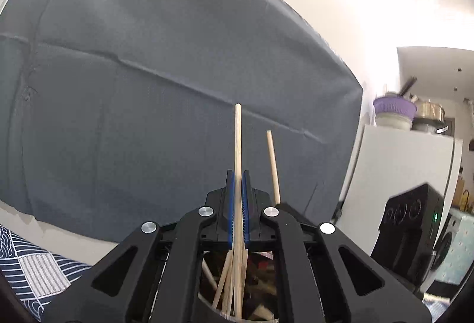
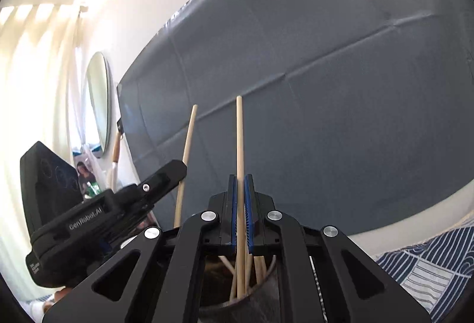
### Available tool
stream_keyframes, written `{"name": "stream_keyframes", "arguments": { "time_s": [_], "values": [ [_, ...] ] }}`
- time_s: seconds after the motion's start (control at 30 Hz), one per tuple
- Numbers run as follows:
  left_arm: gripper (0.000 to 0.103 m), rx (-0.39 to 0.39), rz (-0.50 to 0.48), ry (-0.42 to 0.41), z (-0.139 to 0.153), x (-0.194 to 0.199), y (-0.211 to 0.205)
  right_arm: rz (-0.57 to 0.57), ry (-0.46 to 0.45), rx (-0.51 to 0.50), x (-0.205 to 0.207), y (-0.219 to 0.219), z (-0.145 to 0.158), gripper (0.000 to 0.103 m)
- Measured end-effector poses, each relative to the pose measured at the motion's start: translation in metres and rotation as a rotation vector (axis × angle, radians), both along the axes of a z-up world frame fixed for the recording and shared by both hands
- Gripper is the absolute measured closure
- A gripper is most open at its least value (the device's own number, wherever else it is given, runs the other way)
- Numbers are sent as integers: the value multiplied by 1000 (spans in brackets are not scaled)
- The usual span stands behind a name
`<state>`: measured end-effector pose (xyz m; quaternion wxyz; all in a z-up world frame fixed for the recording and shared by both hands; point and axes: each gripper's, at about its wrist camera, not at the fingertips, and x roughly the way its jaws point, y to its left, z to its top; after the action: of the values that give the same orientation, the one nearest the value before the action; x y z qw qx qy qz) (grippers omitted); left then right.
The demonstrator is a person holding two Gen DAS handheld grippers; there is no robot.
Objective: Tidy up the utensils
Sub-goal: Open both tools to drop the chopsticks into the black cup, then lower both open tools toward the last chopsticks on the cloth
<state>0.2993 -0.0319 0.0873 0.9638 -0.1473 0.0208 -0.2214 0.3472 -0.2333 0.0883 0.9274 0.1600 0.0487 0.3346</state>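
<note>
My left gripper (image 1: 238, 175) is shut on a light wooden chopstick (image 1: 238, 142) that stands upright between its blue pads. A second chopstick (image 1: 273, 166) rises just to its right; it is the one held by my right gripper. My right gripper (image 2: 240, 177) is shut on that chopstick (image 2: 239, 139), also upright. The left gripper's body (image 2: 118, 204) and its chopstick (image 2: 186, 163) show at the left in the right wrist view. Below both grippers, several chopsticks (image 1: 228, 287) stand in a round holder (image 2: 260, 296).
A grey cloth backdrop (image 1: 148, 86) fills the wall ahead. A blue-and-white patterned tablecloth (image 1: 32, 266) lies below. A black box-shaped device (image 1: 411, 234) stands at the right, with a white fridge (image 1: 397, 169) behind. A round mirror (image 2: 99, 104) hangs at the left.
</note>
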Motion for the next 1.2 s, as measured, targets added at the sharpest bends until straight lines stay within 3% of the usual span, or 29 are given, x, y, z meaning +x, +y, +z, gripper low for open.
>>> {"name": "stream_keyframes", "arguments": {
  "time_s": [0.5, 0.57, 0.6, 0.63, 0.67, 0.7, 0.73, 0.8, 0.87, 0.9, 0.93, 1.03, 1.2],
  "values": [
    [96, 115, 2, 43, -21, -24, 4, 21, 15, -117, -23, -4, -15, 94],
    [80, 140, 9, 43, -20, -27, 5, 16, 11, -127, -27, -3, -16, 94],
    [58, 151, 17, 47, -19, -29, 6, 10, 6, -139, -30, -3, -16, 94],
    [45, 151, 21, 44, -18, -31, 7, 7, 1, -143, -32, -3, -15, 87],
    [41, 147, 25, 40, -17, -35, 10, 3, 2, -148, -33, 1, -13, 79],
    [31, 149, 34, 40, -16, -38, 12, -7, 5, -153, -35, -1, -11, 58],
    [19, 154, 42, 42, -15, -40, 15, -17, 2, -158, -39, -2, -10, 46],
    [5, 169, 57, 56, -13, -43, 21, -29, -2, -185, -45, -4, -7, 41],
    [5, 187, 56, 83, -14, -42, 26, -31, -12, -238, -51, -1, -3, 36],
    [5, 202, 63, 103, -14, -41, 28, -48, -21, -278, -57, 2, -1, 19],
    [5, 218, 74, 131, -15, -41, 31, -69, -23, -312, -61, 4, 0, 14],
    [5, 227, 83, 191, -18, -42, 40, -59, -9, -370, -70, 11, 2, 11],
    [6, 270, 123, 343, -25, -43, 48, -58, 140, -506, -83, 11, -8, 8]
  ]
}}
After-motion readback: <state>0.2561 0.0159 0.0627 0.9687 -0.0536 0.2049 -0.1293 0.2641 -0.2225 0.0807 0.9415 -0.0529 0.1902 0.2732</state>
